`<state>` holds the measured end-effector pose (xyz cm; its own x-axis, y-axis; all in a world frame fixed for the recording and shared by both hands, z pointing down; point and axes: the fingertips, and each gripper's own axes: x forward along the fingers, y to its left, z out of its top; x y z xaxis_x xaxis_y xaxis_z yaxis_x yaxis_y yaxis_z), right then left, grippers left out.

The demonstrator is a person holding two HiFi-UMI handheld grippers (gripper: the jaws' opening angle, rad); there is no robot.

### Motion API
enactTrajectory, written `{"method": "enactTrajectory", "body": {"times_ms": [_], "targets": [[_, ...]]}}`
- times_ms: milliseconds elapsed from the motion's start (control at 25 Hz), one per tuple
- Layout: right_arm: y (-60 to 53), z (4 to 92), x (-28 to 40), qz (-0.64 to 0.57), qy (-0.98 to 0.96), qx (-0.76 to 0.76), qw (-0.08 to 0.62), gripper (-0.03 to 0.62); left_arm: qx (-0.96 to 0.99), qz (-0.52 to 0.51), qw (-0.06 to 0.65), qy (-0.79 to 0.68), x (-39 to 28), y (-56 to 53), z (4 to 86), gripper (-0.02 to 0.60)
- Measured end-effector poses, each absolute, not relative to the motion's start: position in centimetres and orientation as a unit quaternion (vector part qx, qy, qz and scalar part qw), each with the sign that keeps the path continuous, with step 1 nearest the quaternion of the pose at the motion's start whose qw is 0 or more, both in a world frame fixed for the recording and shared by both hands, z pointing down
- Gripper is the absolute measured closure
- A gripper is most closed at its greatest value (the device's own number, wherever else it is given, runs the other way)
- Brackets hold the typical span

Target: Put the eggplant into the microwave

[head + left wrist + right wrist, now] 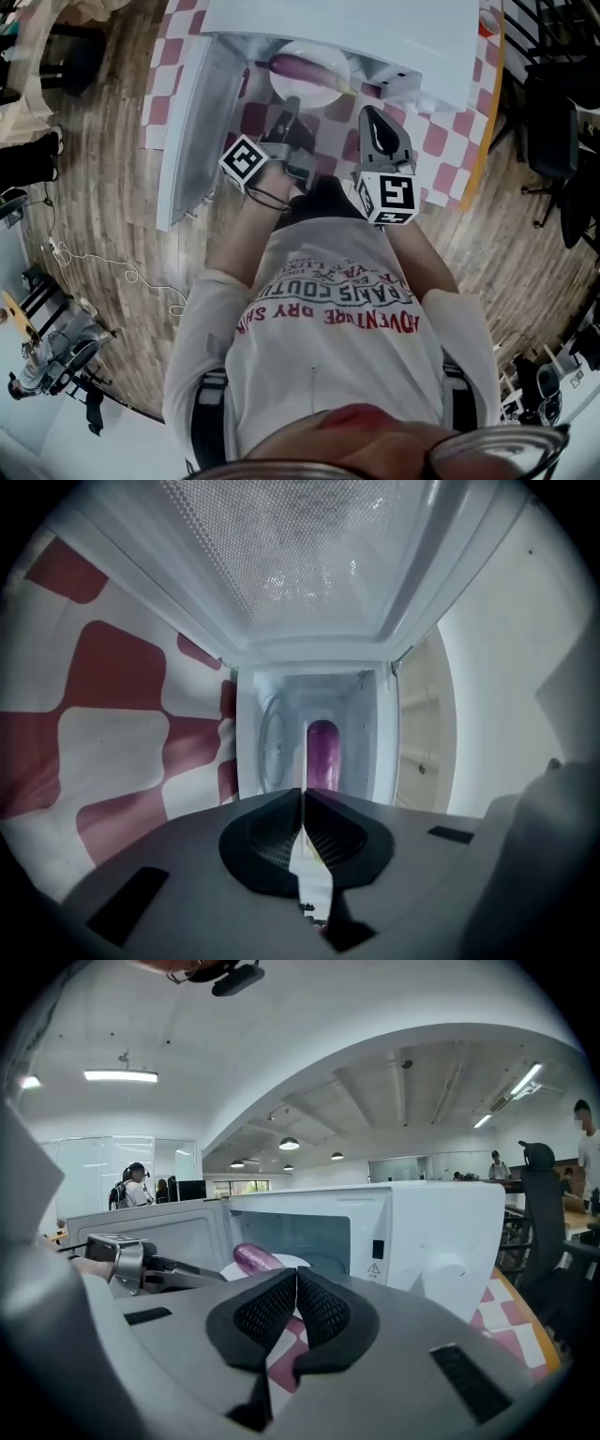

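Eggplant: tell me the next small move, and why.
Probably push the plate forward into the microwave: the left hand-held gripper is shut on its rim, the eggplant lies on it, and the door stands open.

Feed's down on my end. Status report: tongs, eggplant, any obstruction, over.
Left tongs shut on plate rim; right tongs shut, empty. Eggplant on plate at microwave opening. Door open, nothing in the way.
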<state>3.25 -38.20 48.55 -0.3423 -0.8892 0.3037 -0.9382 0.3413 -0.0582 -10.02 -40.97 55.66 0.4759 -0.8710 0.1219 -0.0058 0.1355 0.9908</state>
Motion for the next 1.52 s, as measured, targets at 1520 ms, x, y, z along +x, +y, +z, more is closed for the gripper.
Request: {"method": "enactTrajectory", "body": {"times_ms": [1520], "targets": [[-41.2, 53.6, 1.4, 0.139, -0.811, 0.551, 0.138, 0.568, 0.537, -0.289, 0.646, -0.459, -8.7, -50.4, 62.7, 0.549]]}}
